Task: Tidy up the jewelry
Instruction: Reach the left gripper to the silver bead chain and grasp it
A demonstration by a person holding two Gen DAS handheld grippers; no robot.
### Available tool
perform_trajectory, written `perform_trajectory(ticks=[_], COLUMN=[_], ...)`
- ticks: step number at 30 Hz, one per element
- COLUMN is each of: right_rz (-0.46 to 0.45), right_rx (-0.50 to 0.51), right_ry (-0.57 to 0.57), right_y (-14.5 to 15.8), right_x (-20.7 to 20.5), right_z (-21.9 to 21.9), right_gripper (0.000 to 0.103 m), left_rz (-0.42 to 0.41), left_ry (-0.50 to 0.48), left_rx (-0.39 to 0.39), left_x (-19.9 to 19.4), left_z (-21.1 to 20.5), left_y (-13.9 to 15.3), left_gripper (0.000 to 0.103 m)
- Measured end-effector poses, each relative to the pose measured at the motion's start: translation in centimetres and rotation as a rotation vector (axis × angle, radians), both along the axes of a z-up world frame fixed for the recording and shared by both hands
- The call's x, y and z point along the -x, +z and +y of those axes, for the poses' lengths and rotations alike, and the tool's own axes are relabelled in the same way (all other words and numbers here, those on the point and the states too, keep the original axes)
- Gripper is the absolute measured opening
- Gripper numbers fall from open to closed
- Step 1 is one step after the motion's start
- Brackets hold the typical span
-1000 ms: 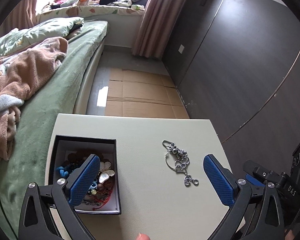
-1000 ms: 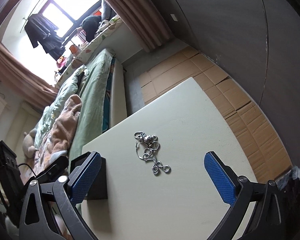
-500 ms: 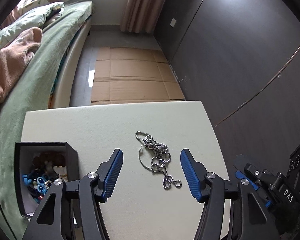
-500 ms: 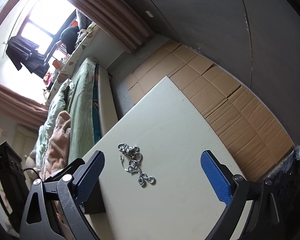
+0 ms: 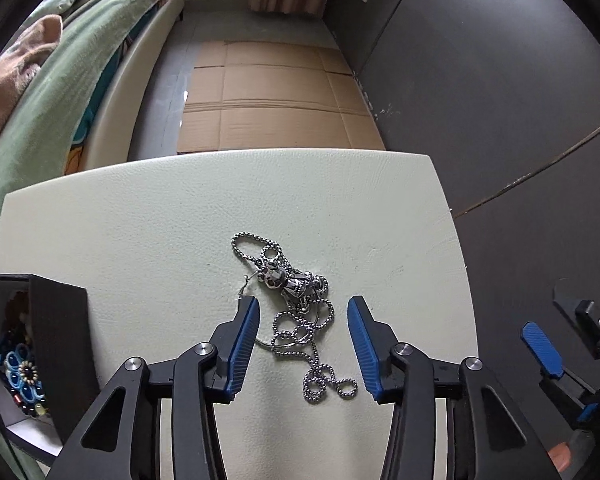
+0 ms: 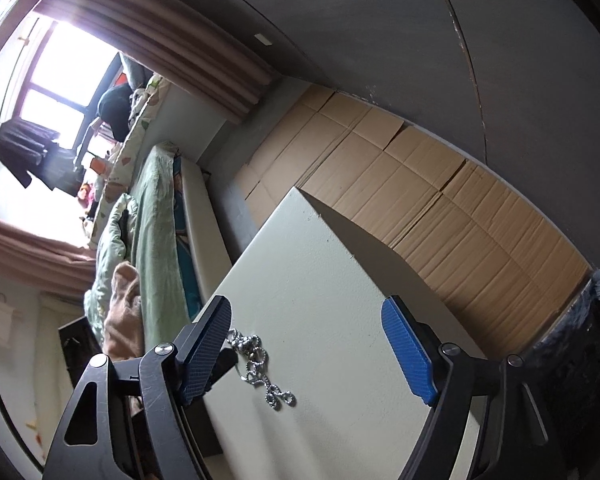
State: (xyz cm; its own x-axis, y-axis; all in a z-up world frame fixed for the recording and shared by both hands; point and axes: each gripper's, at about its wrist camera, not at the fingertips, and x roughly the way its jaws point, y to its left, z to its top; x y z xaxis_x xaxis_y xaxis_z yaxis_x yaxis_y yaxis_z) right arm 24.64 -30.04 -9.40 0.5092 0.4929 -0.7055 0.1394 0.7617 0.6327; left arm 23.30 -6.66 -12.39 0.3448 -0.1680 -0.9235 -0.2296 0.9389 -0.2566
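Necklace (image 5: 300,312): silver ball chain with a dark pendant, heaped in a loose tangle on the pale counter (image 5: 140,240), not lifted.

Left claw (image 5: 302,344): jaws apart but just been closing, blue pads now standing either side of the heap's middle; the left pad looks just beside a thin wire loop at the heap's edge, the right pad clear of the chain. Since a second ago this claw has come down and swung over from the box side to straddle the chain. Judged: the pick-up is under way, grip not yet made; the tail of the chain trails towards the camera, nearer than the pads, and may hang free on lifting.

Right claw (image 6: 324,350): jaws wide, also just been narrowing, nothing between them; in its own view the chain lies by its left finger, close to the left claw's dark tip.

Box (image 5: 60,344): black, open, at the counter's left edge, holding blue and mixed beads; well apart from the chain. Judged the likely destination.

Beyond: flattened cardboard (image 5: 268,96) on the floor, bed (image 5: 100,40) to the left, dark wall to the right
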Motion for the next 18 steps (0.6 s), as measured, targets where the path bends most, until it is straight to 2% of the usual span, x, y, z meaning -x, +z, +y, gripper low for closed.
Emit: perform_trajectory(ticks=[4,8,14,18], right_rz=[0.004,0.008,0.015,0.022], right_rx=[-0.03,-0.042,-0.054,-0.069], right_ry=[-0.011,0.0,0.007,0.006], right_y=[0.0,-0.2,-0.4,-0.7], right_x=[-0.5,-0.6,-0.7,-0.7], right_z=[-0.6,-0.4,-0.4,-0.5], right_gripper=[0.079,0.079,0.079,0.079], left_rz=[0.021,-0.004,0.025,0.008], left_ry=[0.022,0.043,-0.035,-0.059], left_rx=[-0.014,-0.067,-0.225,-0.234], left_x=[-0.9,-1.4,-2.0,-1.8], left_z=[-0.2,-0.3,-2.7,-2.6], left_y=[-1.2,-1.1,-1.2,-1.1], left_gripper=[0.047,0.047,0.046,0.034])
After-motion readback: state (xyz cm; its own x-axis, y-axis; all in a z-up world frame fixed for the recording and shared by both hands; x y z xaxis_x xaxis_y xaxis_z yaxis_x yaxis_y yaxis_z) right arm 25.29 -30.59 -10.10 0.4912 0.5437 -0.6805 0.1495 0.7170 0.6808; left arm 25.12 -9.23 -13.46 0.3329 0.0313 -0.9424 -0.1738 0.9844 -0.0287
